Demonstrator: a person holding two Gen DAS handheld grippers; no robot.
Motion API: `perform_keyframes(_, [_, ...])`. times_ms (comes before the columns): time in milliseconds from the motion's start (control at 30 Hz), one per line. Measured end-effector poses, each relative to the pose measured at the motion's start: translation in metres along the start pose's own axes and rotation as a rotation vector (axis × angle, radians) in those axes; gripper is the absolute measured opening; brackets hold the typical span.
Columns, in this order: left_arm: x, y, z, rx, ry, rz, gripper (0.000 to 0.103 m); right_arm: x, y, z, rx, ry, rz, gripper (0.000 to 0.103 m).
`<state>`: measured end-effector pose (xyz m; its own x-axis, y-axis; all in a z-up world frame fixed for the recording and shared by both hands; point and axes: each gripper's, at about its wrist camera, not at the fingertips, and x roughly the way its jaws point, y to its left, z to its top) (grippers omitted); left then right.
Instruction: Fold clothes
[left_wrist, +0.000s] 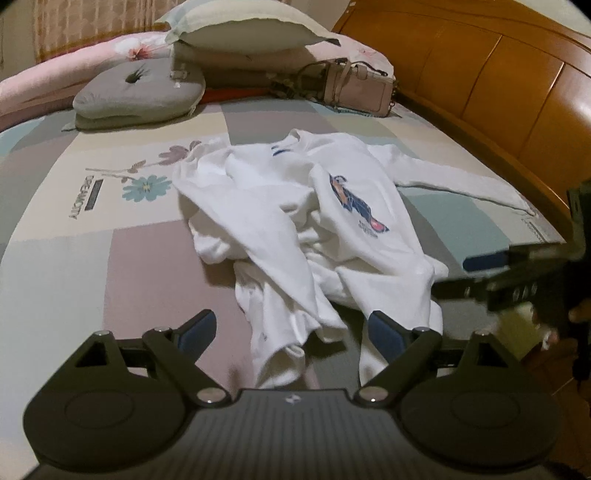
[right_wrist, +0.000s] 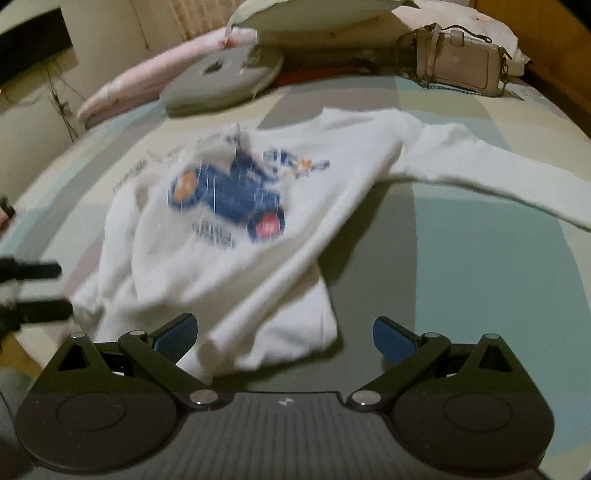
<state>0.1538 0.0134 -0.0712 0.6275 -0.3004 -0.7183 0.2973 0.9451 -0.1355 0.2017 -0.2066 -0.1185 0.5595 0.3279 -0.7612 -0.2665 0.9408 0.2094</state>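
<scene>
Sweatshirt (left_wrist: 295, 221) crumpled on bed (left_wrist: 140, 258), white, blue print, lettering beneath unreadable; bedsheet text (left_wrist: 85, 199) reads "DREAMCITY"; left claw (left_wrist: 291, 328) apart, empty; right claw (right_wrist: 286, 338) apart, empty.

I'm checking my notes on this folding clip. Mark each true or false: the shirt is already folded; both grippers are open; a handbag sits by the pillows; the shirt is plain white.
1. The shirt is already folded: false, it lies crumpled on the bed.
2. The left gripper and right gripper are open: true.
3. A handbag sits by the pillows: true.
4. The shirt is plain white: false, it carries a blue print.
</scene>
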Motion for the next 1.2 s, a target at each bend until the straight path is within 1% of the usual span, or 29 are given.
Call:
perform_keyframes(67, [0.001, -0.002, -0.003, 0.001, 0.001, -0.006, 0.089, 0.004, 0.001, -0.011, 0.02, 0.016, -0.008, 0.103])
perform_keyframes(133, [0.001, -0.004, -0.005, 0.004, 0.0, -0.016, 0.089, 0.008, -0.004, -0.021, 0.064, 0.026, 0.006, 0.103])
perform_keyframes(200, [0.001, -0.006, -0.005, 0.007, -0.005, -0.024, 0.089, 0.006, -0.006, -0.027, 0.084, -0.006, 0.012, 0.103])
perform_keyframes(300, [0.003, -0.012, -0.003, 0.036, -0.018, -0.021, 0.089, 0.006, -0.006, -0.031, 0.081, -0.027, 0.01, 0.103])
perform_keyframes(367, [0.008, -0.016, -0.004, 0.07, -0.021, 0.0, 0.089, 0.006, -0.006, -0.033, 0.077, -0.034, 0.009, 0.103])
perform_keyframes(467, [0.021, -0.018, -0.003, 0.102, -0.015, 0.058, 0.089, 0.006, -0.006, -0.035, 0.072, -0.049, 0.012, 0.103])
perform_keyframes(533, [0.029, -0.014, 0.0, 0.087, -0.012, 0.084, 0.089, 0.006, -0.006, -0.036, 0.068, -0.059, 0.013, 0.103])
perform_keyframes(600, [0.039, -0.01, 0.005, 0.064, 0.007, 0.106, 0.089, 0.005, -0.006, -0.038, 0.063, -0.067, 0.012, 0.103])
perform_keyframes(700, [0.052, -0.017, 0.006, 0.104, 0.052, 0.085, 0.089, 0.006, -0.005, -0.039, 0.056, -0.074, 0.006, 0.103])
perform_keyframes(733, [0.055, -0.02, 0.005, 0.12, 0.05, 0.091, 0.089, 0.006, -0.004, -0.038, 0.056, -0.073, 0.003, 0.103])
perform_keyframes(800, [0.06, -0.02, 0.008, 0.111, 0.04, 0.126, 0.089, 0.005, -0.003, -0.036, 0.069, -0.064, -0.008, 0.103])
perform_keyframes(900, [0.06, -0.002, 0.017, 0.032, 0.023, 0.17, 0.089, -0.002, -0.002, -0.031, 0.115, -0.047, -0.017, 0.103])
perform_keyframes(967, [0.057, 0.011, 0.023, 0.022, 0.012, 0.217, 0.09, -0.013, 0.001, -0.028, 0.105, -0.079, -0.015, 0.103])
perform_keyframes(1067, [0.052, 0.029, 0.034, 0.018, -0.002, 0.253, 0.091, -0.027, 0.007, -0.021, 0.071, -0.129, -0.024, 0.103])
perform_keyframes(1133, [0.052, 0.038, 0.042, 0.025, -0.004, 0.293, 0.091, -0.033, 0.01, -0.016, 0.065, -0.155, -0.027, 0.103])
perform_keyframes(1200, [0.053, 0.046, 0.048, 0.037, -0.006, 0.322, 0.091, -0.037, 0.014, -0.011, 0.063, -0.173, -0.005, 0.103])
